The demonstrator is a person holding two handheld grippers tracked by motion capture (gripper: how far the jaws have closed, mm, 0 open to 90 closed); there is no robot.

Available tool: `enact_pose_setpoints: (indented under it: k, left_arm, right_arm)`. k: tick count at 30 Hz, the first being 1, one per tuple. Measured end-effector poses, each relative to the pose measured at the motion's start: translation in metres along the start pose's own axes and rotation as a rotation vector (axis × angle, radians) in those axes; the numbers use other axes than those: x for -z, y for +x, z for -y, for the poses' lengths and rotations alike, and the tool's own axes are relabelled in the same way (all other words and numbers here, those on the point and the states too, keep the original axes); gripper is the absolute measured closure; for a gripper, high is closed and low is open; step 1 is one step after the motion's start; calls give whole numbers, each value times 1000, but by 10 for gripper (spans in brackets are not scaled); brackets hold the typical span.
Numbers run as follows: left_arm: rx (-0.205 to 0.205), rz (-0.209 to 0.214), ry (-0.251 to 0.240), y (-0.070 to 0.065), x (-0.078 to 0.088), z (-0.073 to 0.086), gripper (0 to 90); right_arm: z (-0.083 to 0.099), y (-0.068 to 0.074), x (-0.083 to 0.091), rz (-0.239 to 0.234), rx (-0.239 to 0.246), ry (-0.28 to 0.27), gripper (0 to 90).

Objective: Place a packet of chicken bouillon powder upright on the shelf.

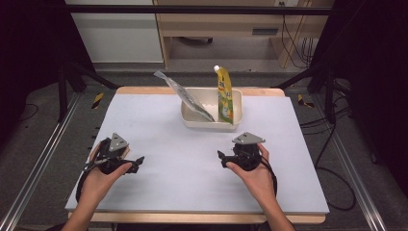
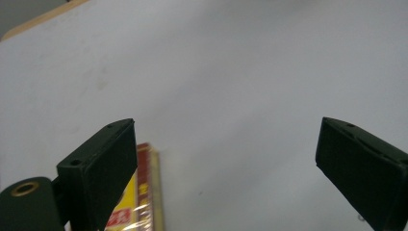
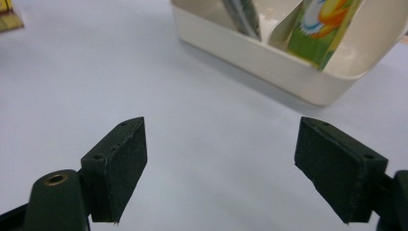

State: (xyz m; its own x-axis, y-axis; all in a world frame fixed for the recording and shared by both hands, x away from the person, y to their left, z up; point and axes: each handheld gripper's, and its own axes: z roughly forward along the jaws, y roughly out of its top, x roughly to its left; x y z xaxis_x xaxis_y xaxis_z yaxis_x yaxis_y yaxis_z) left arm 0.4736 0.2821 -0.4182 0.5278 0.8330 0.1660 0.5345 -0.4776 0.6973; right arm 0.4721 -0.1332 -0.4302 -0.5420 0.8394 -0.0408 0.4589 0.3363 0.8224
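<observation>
High view: white tray (image 1: 188,120) sat at the far middle of the table (image 1: 159,187), with a yellow pouch (image 1: 224,94) standing upright in its right compartment and a silvery pouch (image 1: 185,96) leaning out to the left over its rim.
High view, hands: my left gripper (image 1: 136,162) lay at the near left, my right gripper (image 1: 222,158) at the near right; both pointed inward across the table, nothing in either.
High view, nearness: right gripper sat nearer the tray; left gripper well apart from it.

Left gripper view: jaws stood wide apart over bare table, released, nothing between them.
Left gripper view, packet: a flat yellow-and-red packet (image 2: 142,192) lay on the table just beside and partly behind my left jaw, long axis running roughly along the way the jaws pointed.
Left gripper view, bearing: packet lay off to the left of the gap, not centred; I judged a small shift left would be needed to straddle it across its narrow width.

Right gripper view: jaws wide and empty, released.
Right gripper view, tray: tray (image 3: 269,62) ahead and to the right, divider visible, yellow pouch (image 3: 322,29) right of it, silvery pouch (image 3: 243,17) left of it.
Right gripper view, far corner: corner of the packet (image 3: 8,17) at upper left.
</observation>
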Motion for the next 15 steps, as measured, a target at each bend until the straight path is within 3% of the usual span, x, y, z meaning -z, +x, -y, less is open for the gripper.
enact_pose_setpoints:
  k: [4, 6, 9, 12, 15]
  left_arm:
    - [25, -23, 38, 14, 1, 6, 80]
    - [39, -53, 94, 27, 1, 12, 85]
    - [50, -49, 127, 34, 0, 17, 93]
    - [79, -43, 212, 45, -5, 29, 101]
    - [100, -38, 245, 51, -7, 36, 124]
  right_arm:
    - [7, 3, -2, -23, -2, 11, 219]
    - [11, 6, -5, -31, 12, 30, 226]
    - [13, 8, -8, -43, 14, 54, 226]
    - [15, 9, -10, -45, 14, 67, 229]
    - [15, 9, -11, -47, 21, 69, 231]
